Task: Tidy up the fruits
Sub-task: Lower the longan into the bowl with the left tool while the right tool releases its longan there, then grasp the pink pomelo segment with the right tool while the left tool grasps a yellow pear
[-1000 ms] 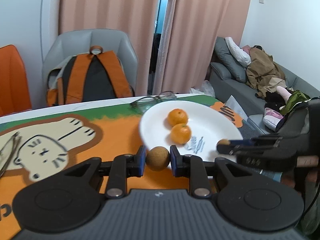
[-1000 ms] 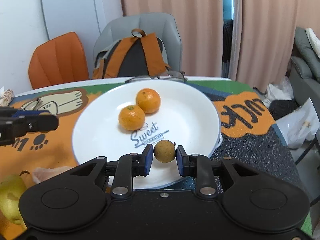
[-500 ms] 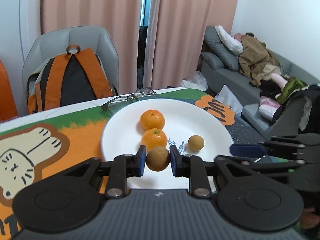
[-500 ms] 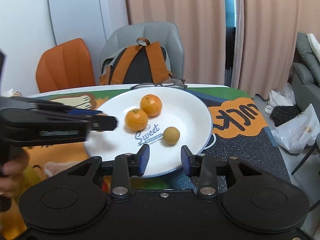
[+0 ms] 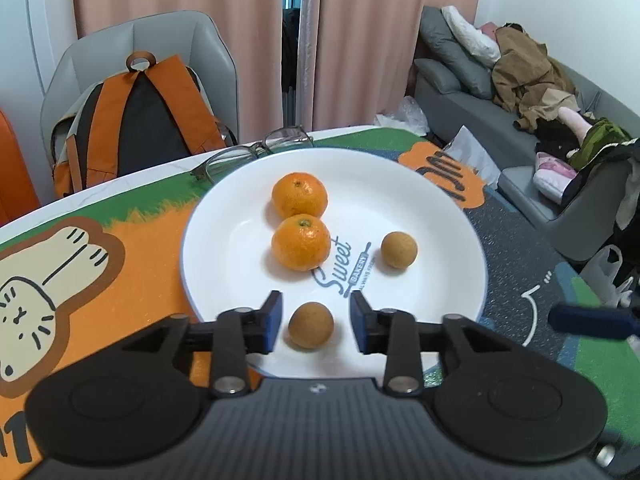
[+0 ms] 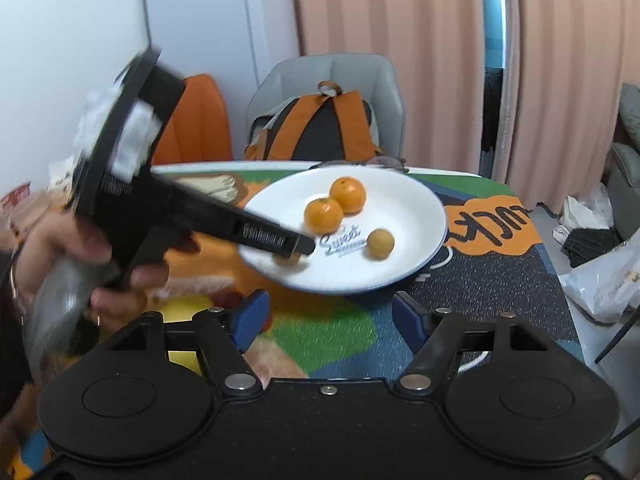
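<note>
Setting: pink curtains, a grey chair carrying an orange backpack (image 5: 136,120) and a grey sofa (image 5: 520,92) were seen behind a worktop (image 5: 104,280) covered by a cartoon-printed mat.
Plate: a white plate (image 5: 440,216) printed "Sweet" was lying on the worktop, with a pair of glasses (image 5: 256,152) just beyond its far rim.
Fruits on plate: two mandarins (image 5: 300,216) were touching near the middle; one small brown fruit (image 5: 399,249) was sitting apart to the right of them, and a second brown fruit (image 5: 311,325) was resting near the near rim.
Left gripper: the left gripper (image 5: 316,322) was held moderately wide, its blue pads on either side of the second brown fruit without touching it.
Right gripper: the right gripper (image 6: 330,320) was spread wide and held nothing, well back from the plate.
Other fruit: a yellow-green fruit (image 6: 182,308) was partly seen on the worktop near the left hand (image 6: 60,264); its kind could not be told.
Handling: the small round fruits were judged light, firm-skinned and prone to rolling; a gentle pinch across the widest part was judged best. The mandarins were judged soft enough to bruise under hard squeezing.
Progress: four fruits were judged placed, with at least one more left.
</note>
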Motion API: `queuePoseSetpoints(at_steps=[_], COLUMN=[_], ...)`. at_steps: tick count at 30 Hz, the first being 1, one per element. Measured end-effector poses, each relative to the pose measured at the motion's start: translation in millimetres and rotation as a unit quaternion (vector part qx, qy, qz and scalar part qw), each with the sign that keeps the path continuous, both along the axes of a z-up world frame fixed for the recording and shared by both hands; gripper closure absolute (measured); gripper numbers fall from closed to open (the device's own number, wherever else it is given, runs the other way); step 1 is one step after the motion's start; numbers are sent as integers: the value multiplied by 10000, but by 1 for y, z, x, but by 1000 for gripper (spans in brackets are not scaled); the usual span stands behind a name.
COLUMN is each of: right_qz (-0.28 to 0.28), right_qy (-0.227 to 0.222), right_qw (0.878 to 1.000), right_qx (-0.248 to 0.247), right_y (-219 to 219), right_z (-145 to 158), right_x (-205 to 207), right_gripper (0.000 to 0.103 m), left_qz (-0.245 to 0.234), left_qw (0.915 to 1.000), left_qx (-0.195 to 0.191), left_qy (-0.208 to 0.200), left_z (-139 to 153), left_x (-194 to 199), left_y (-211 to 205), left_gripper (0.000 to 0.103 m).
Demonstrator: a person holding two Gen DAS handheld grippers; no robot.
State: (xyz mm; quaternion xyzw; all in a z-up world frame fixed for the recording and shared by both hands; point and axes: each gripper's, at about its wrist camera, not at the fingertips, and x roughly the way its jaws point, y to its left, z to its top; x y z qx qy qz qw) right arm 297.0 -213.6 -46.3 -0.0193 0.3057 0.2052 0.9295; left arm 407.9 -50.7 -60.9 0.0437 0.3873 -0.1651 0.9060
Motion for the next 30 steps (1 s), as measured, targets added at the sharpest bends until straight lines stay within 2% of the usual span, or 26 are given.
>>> queuePoseSetpoints(at_steps=[2,6,8,10,14,19,25,30], right_qz=[116,363,480,606,736,757,767,718], right_qy=[28,121,102,72,111,145,243,97], right_qw=[9999,9991,9985,9977,9966,9959,9951,9958], right_qx=[-61,-172,-227,-279,-366,-478,-571,-554], right_y=[1,6,10,15,22,30,35,37], right_z=[-4,-15,-19,-23,-29,-37,-48,-53], right_x=[-5,-14,-19,-22,-27,-27,-26,-25], right_gripper=[34,34,34,29,28,24,22,22], left_qz=[23,35,-2,-10,-63,-36,297,527], left_qw=[10000,9997,9996,9994,9988,9981,9958,9941], left_qx=[-77,-158,-135,-69,-9,-52,-221,-276], left_qy=[-53,-190,-255,-342,-475,-606,-832,-907], left_z=[5,14,17,20,23,28,38,39], left_x=[-3,-12,-20,-28,-46,-70,-98,-119], left_y=[3,9,12,13,19,35,67,93], left_gripper=[50,46,40,36,26,24,18,18])
